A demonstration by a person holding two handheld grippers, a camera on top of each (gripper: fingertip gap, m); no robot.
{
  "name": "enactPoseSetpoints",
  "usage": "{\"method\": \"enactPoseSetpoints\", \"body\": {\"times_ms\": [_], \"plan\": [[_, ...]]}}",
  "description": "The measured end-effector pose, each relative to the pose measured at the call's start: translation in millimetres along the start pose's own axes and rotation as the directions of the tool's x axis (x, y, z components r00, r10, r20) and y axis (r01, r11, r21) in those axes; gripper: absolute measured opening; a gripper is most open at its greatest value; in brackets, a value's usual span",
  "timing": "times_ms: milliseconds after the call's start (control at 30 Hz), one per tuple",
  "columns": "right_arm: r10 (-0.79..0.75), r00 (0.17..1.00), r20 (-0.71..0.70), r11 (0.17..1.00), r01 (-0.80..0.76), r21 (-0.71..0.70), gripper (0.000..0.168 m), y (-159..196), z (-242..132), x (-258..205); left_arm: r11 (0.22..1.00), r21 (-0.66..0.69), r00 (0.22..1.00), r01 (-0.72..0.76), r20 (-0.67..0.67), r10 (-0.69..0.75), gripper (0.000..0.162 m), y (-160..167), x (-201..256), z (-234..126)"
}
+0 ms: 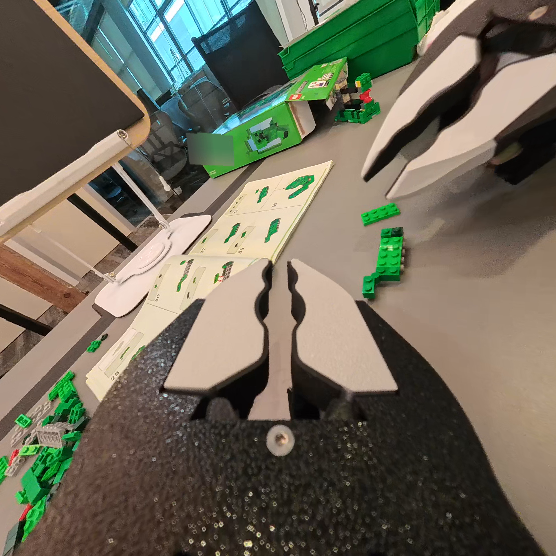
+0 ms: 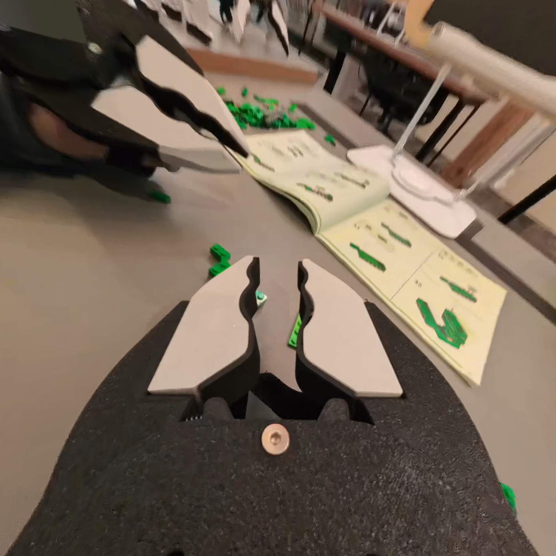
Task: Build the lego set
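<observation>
A green partial assembly point(image 1: 388, 258) lies on the grey table point(image 1: 451, 331), with a flat green plate point(image 1: 380, 213) just beyond it. My left gripper point(image 1: 279, 264) is nearly closed with only a thin gap and holds nothing; it hovers over the open instruction booklet point(image 1: 270, 216). My right gripper point(image 1: 377, 186) hangs slightly open and empty just above the plate. In the right wrist view my right gripper point(image 2: 278, 261) is open over the table, with the assembly's stepped end point(image 2: 219, 258) left of its tips and the green plate point(image 2: 294, 334) partly hidden under its fingers.
A pile of loose green and grey bricks point(image 1: 45, 436) lies at the near left, also in the right wrist view point(image 2: 264, 114). A green set box point(image 1: 261, 132), a small built model point(image 1: 358, 99) and green bins point(image 1: 355, 39) stand at the back. A white lamp base point(image 1: 150, 264) sits by the booklet. About 9 cm separates my left fingertips from my right.
</observation>
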State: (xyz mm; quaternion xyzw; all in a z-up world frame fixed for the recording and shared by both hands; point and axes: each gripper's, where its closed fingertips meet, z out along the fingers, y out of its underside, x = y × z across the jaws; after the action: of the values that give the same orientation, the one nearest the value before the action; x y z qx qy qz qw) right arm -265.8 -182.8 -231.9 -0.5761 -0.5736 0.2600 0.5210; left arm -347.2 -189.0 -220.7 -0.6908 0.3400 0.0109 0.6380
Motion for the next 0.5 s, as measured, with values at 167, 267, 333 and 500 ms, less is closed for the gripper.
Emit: {"method": "enactPoseSetpoints", "body": {"times_ms": [167,267,333,500], "plan": [[-0.214,0.974,-0.079,0.953,0.226,0.203,0.009,-25.0,-5.9,-12.7,1.0,0.018,0.999,-0.007,-0.036,0.007,0.011,-3.2,6.2,-0.5],[-0.254,0.967,-0.024,0.922,0.249,0.295,0.009,-34.5,-6.7,-25.5,0.998,0.054,0.998,0.014,-0.062,-0.01,0.015,-10.3,9.9,-4.9],[-0.252,0.968,0.004,0.914,0.236,0.331,0.008,-37.6,-8.5,-28.0,0.998,0.059,0.999,0.03,-0.017,-0.029,0.017,-13.1,3.2,-9.7],[-0.239,0.968,0.072,0.895,0.191,0.402,0.008,-44.6,-12.3,-33.6,0.996,-0.087,0.93,-0.025,0.364,0.055,0.014,11.9,-50.1,-54.8]]}}
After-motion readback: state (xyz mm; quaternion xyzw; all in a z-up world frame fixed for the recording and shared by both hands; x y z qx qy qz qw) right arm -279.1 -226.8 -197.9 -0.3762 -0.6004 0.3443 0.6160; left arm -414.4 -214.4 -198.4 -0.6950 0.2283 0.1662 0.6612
